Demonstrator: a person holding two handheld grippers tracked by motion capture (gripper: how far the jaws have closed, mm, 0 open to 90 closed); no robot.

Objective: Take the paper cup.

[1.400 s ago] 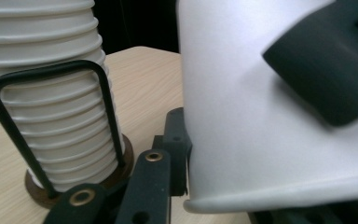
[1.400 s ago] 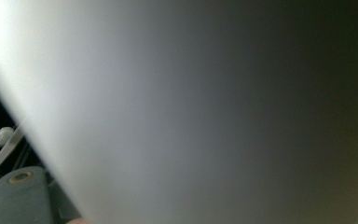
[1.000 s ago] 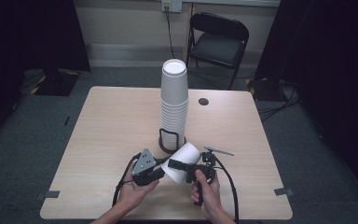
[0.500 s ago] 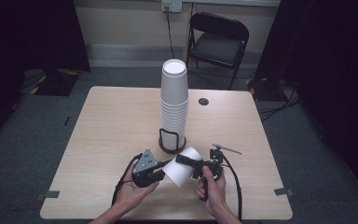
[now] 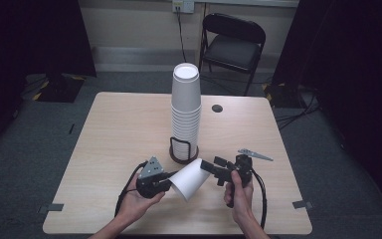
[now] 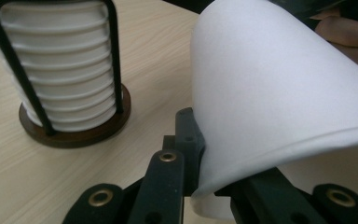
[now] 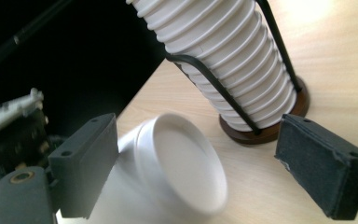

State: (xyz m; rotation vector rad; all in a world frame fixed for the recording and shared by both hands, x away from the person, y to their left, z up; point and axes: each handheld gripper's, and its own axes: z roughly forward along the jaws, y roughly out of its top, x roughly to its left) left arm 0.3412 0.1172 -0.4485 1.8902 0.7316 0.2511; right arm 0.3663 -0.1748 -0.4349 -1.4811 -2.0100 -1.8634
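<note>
A tall stack of white paper cups (image 5: pixel 185 109) stands in a black wire holder with a round brown base (image 5: pixel 183 158) at the table's middle. My left gripper (image 5: pixel 168 182) is shut on the rim of a single white cup (image 5: pixel 190 179), which lies tilted with its base pointing up and right. In the left gripper view the cup (image 6: pixel 279 84) is pinched by its rim in my left gripper (image 6: pixel 205 156), and the stack (image 6: pixel 65 70) is beyond. My right gripper (image 5: pixel 210 167) is open just right of the cup. In its own view my right gripper (image 7: pixel 205 165) has its pads either side of the cup's base (image 7: pixel 182 163), not touching it.
A small dark round cap (image 5: pixel 217 108) sits in the table top right of the stack. A black folding chair (image 5: pixel 234 45) stands behind the table's far edge. Both hands are near the table's front edge (image 5: pixel 179 233).
The single cup has dropped lower and towards the near edge in my left gripper. My right gripper has drawn back to the right, off the cup.
</note>
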